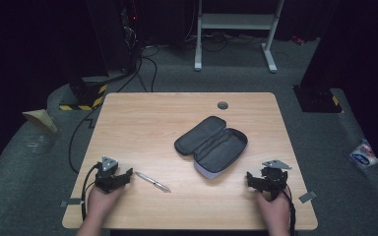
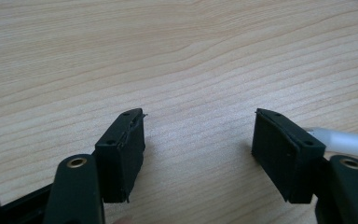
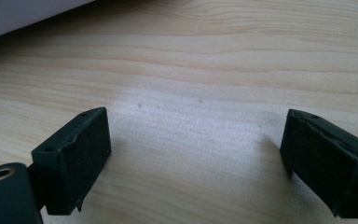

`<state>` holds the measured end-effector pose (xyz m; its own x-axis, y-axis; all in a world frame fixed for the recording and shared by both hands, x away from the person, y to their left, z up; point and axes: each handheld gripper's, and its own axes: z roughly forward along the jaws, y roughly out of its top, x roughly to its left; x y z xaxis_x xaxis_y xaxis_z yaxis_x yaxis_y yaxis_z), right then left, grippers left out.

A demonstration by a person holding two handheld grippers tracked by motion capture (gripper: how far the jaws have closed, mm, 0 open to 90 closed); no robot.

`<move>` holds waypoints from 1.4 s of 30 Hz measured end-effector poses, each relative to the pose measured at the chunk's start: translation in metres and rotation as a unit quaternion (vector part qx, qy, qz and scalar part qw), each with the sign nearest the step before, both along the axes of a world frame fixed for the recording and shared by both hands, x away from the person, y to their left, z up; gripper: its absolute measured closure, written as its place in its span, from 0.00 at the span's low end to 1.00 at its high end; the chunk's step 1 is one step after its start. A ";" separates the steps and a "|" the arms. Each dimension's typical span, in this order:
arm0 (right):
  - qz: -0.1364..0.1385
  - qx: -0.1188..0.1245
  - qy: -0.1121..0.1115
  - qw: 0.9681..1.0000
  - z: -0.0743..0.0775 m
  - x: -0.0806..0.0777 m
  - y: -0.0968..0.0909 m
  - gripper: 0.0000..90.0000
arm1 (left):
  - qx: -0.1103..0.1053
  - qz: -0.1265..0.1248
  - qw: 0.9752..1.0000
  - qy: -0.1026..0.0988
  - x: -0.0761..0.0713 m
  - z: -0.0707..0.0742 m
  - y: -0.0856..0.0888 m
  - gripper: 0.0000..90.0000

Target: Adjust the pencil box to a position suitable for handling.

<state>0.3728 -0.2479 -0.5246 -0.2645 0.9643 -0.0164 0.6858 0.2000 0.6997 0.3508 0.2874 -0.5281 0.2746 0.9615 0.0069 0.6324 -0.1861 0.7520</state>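
A dark pencil case [image 1: 211,144] lies unzipped and spread open in the middle of the wooden table [image 1: 147,118]. A silver pen [image 1: 152,181] rests on the wood left of it, near the front. My left gripper [image 1: 124,178] sits on the table just left of the pen, open with nothing between its jaws; in the left gripper view [image 2: 198,149] the pen's pale barrel [image 2: 349,142] pokes out beside the right jaw. My right gripper [image 1: 254,181] rests at the front right, open over bare wood [image 3: 196,154], with the case's pale edge [image 3: 23,14] at the upper left.
A grey cable grommet [image 1: 222,105] sits near the table's far edge. Beyond the table stand a white frame [image 1: 236,29] and dark equipment with cables [image 1: 123,54]. A packet [image 1: 364,155] lies on the floor at the right.
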 end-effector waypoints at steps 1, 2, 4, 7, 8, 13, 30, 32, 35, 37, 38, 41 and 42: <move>0.003 -0.001 -0.002 1.000 0.000 -0.002 0.000 0.09 | 0.001 0.000 1.000 0.000 0.000 0.000 0.000 0.38; 0.003 -0.001 -0.002 1.000 0.000 -0.002 0.000 0.09 | -0.001 0.002 1.000 -0.002 0.000 0.000 0.000 0.38; 0.001 0.000 0.001 1.000 0.000 -0.003 0.000 0.09 | -0.002 0.002 1.000 -0.002 -0.001 0.000 -0.001 0.38; 0.001 0.000 0.001 1.000 0.000 -0.003 0.000 0.09 | -0.003 0.003 1.000 -0.001 -0.003 0.000 -0.001 0.38; 0.001 0.000 0.001 1.000 0.000 -0.003 0.000 0.09 | -0.003 0.003 1.000 -0.001 -0.003 0.000 -0.001 0.38; 0.002 0.000 0.000 1.000 0.000 -0.003 0.000 0.09 | -0.003 0.005 1.000 -0.001 -0.002 0.000 0.000 0.39; 0.010 0.001 0.000 1.000 0.000 -0.006 -0.002 0.09 | 0.005 -0.009 1.000 -0.026 -0.011 0.016 -0.006 0.52; 0.010 0.001 -0.001 1.000 0.000 -0.006 -0.002 0.10 | 0.007 -0.021 0.999 -0.033 -0.013 0.019 -0.011 0.54; 0.013 0.000 -0.002 1.000 0.000 -0.007 -0.002 0.12 | 0.015 -0.037 0.999 -0.032 -0.015 0.020 -0.019 0.54; 0.015 0.000 -0.003 1.000 0.000 -0.007 -0.002 0.13 | 0.010 -0.044 0.999 -0.031 -0.015 0.020 -0.024 0.54; 0.017 0.002 -0.005 1.000 0.000 -0.008 -0.002 0.15 | -0.003 -0.050 0.998 -0.028 -0.016 0.021 -0.027 0.54; 0.022 0.002 -0.007 1.000 0.001 -0.009 -0.002 0.18 | -0.012 -0.066 0.997 -0.031 -0.017 0.023 -0.038 0.55; 0.023 0.002 -0.008 1.000 0.001 -0.010 -0.002 0.21 | -0.006 -0.076 0.997 -0.032 -0.019 0.024 -0.045 0.56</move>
